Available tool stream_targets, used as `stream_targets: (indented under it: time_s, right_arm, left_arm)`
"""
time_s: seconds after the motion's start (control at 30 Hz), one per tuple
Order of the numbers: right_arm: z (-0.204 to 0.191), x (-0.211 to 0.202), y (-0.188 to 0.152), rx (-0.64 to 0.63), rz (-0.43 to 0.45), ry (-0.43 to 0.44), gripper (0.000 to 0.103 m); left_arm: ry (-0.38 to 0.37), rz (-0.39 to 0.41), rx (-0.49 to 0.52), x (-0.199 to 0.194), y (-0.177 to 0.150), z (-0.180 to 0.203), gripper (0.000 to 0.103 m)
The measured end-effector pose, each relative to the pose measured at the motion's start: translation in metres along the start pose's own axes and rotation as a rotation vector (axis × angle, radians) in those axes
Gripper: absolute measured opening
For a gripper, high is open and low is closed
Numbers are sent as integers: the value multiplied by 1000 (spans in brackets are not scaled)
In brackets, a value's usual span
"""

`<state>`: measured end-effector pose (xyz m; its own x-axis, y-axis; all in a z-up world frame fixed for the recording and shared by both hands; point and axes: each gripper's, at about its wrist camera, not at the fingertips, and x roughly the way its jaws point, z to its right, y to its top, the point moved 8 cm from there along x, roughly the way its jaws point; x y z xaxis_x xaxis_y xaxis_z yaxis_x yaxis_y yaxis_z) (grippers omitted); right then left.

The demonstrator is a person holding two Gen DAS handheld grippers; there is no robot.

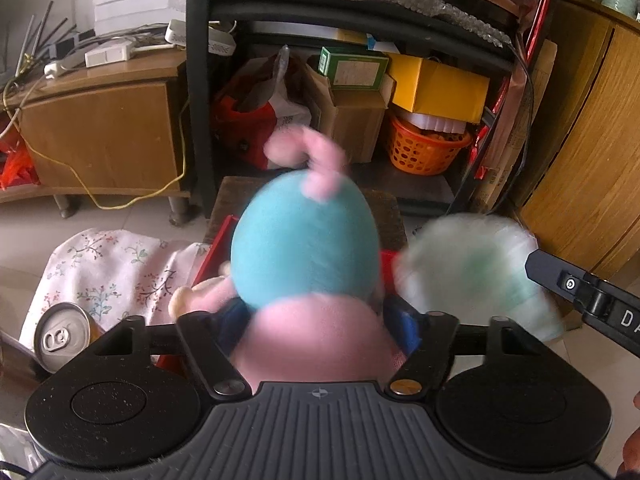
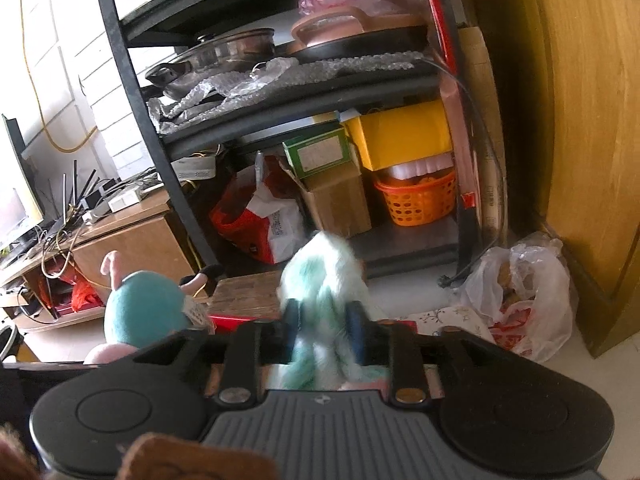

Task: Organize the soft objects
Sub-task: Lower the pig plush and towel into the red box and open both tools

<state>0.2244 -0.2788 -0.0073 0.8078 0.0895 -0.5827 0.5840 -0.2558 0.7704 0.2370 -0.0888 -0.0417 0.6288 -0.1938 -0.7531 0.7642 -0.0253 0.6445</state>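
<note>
Blue toy (image 1: pixel 304 240): a blue-and-pink plush with a curled pink tip, held upright in the left gripper (image 1: pixel 316 328), above the red box (image 1: pixel 218 246); motion-blurred.
Left gripper: jaws closed partway, pressing the toy's pink lower body from both sides; blue pads (image 1: pixel 408 326) show at its flanks.
Mint toy (image 2: pixel 324 292): a fluffy pale-green plush, pinched between the right gripper's (image 2: pixel 324 332) blue pads (image 2: pixel 356 330), to the right of the red box and level with the blue toy; blurred.
Right gripper: jaws drawn in close on the mint toy, fur bulging out above and below them.
Red box: open, on the floor in front of the shelf (image 1: pixel 200 80), below the blue toy; a pink-and-cream plush (image 1: pixel 200 290) lies inside it.
Cloth (image 1: pixel 112 268): white with a flower print, on the floor just left of the red box.
Can (image 1: pixel 60 338): silver top with a pull tab, left of the red box, by the cloth.
Shelf: black rack behind the red box, holding an orange basket (image 1: pixel 424 152), a yellow box (image 1: pixel 440 88) and a green box (image 1: pixel 352 68).
Cabinet (image 1: pixel 104 132): low and wooden, left of the shelf.
</note>
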Motion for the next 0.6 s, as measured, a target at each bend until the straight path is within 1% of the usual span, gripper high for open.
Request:
stream_targets:
  time_s: [0.03, 0.1, 0.13, 0.17, 0.23, 0.43, 0.5, 0.6]
  right_arm:
    - [1, 0, 0, 5, -3, -1, 14]
    - [2, 1, 0, 18, -5, 4, 24]
    - [3, 0, 0, 22, -7, 5, 25]
    - [3, 0, 0, 24, -10, 6, 25]
    - [3, -3, -1, 29, -17, 9, 25]
    - [3, -18, -2, 35, -17, 13, 26]
    - [1, -25, -3, 44, -18, 24, 27]
    - [-3, -35, -6, 26, -15, 26, 27]
  left_arm:
    - [-6, -1, -5, 0, 0, 0, 78]
    - [-9, 8, -6, -2, 1, 0, 80]
    - [4, 18, 2, -4, 2, 0, 81]
    - [22, 30, 15, -7, 3, 0, 82]
    - [35, 39, 30, -12, 3, 0, 83]
    - [20, 33, 23, -31, -3, 0, 84]
    - [22, 33, 30, -38, -7, 0, 84]
    - [29, 20, 47, -46, -17, -1, 84]
